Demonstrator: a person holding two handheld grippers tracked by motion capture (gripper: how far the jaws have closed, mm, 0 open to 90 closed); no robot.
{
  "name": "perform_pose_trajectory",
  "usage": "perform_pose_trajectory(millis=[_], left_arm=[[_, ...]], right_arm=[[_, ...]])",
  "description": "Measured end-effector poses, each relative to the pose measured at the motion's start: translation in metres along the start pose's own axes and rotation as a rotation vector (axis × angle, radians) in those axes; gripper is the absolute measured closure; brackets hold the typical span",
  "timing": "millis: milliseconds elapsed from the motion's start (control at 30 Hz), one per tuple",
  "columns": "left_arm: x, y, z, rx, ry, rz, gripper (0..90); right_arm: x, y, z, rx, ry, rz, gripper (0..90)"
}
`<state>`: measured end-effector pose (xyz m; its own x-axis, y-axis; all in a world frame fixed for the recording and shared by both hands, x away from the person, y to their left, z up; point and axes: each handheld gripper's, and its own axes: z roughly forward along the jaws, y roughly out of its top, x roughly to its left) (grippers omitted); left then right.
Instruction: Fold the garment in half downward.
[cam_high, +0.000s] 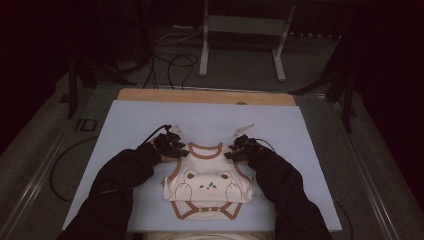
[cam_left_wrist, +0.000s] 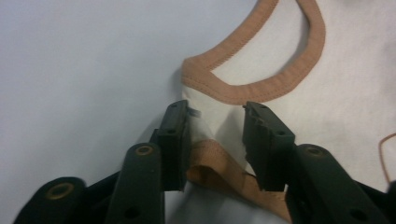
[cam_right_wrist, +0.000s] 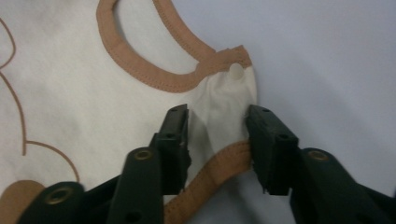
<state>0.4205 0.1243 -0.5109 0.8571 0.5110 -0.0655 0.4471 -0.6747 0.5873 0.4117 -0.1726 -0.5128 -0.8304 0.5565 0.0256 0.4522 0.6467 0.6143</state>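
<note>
A small cream baby bodysuit (cam_high: 209, 186) with brown trim and a bear picture lies flat on the pale sheet (cam_high: 125, 130) that covers the desk, close to the person's side. Its lower part seems folded up, so the snap flap shows at the near edge.

The left gripper (cam_high: 172, 145) is at the left shoulder strap (cam_left_wrist: 212, 109) of the garment. In the left gripper view its jaws are spread, one on each side of the strap, and the cloth between them is a little raised; they do not press it yet. The right gripper (cam_high: 240, 147) stands the same way at the right shoulder strap (cam_right_wrist: 229, 93): jaws apart, with the strap and a small white snap (cam_right_wrist: 236, 71) between and just ahead of them.

The bodysuit looks light, thin and very soft, so it will probably hang and fold by itself when it is lifted, and it cannot be pushed like a stiff thing. The brown binding (cam_right_wrist: 140, 65) around the neck and the armholes is thicker and stitched, so it should give a more sure hold than the plain cloth. Taking both shoulders together would likely keep the garment spread and even. The smooth sheet may let it slide.
</note>
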Motion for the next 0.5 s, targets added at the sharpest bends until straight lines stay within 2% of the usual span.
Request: perform_pose_trajectory(millis=[33, 133, 167, 200, 233, 300, 367, 400, 500], left_arm=[[-0.0004, 0.0002, 0.0000, 0.000, -0.013, 0.002, 66.1], [-0.0007, 0.0008, -0.0001, 0.004, -0.035, 0.000, 75.3], [-0.0007, 0.0008, -0.0001, 0.004, -0.035, 0.000, 80.3], [-0.0018, 0.0015, 0.0005, 0.006, -0.049, 0.006, 83.7], [-0.0027, 0.0017, 0.0007, 0.004, -0.054, 0.010, 85.7], [-0.0026, 0.0020, 0.0006, 0.004, -0.059, 0.024, 86.6], [-0.0025, 0.0025, 0.0002, 0.004, -0.059, 0.024, 87.1], [-0.0027, 0.0027, -0.0005, -0.002, -0.064, 0.019, 87.2], [-0.0024, 0.0037, -0.0048, -0.022, -0.057, 0.025, 87.3]], right_arm=[[0.0000, -0.0001, 0.0000, 0.003, 0.003, -0.012, 62.3], [0.0011, 0.0004, -0.0005, 0.006, 0.008, -0.003, 71.1], [0.0011, 0.0004, -0.0005, 0.006, 0.008, -0.003, 71.1], [0.0017, 0.0010, -0.0001, 0.006, 0.009, -0.005, 79.9], [0.0029, 0.0018, -0.0001, 0.007, 0.012, 0.000, 80.8], [0.0048, 0.0034, -0.0008, 0.017, 0.012, 0.014, 82.0], [0.0046, 0.0035, -0.0003, 0.021, 0.003, -0.014, 82.5], [0.0047, 0.0039, -0.0014, 0.029, 0.013, -0.008, 82.5], [0.0042, 0.0040, -0.0034, 0.015, 0.010, 0.001, 82.5]])
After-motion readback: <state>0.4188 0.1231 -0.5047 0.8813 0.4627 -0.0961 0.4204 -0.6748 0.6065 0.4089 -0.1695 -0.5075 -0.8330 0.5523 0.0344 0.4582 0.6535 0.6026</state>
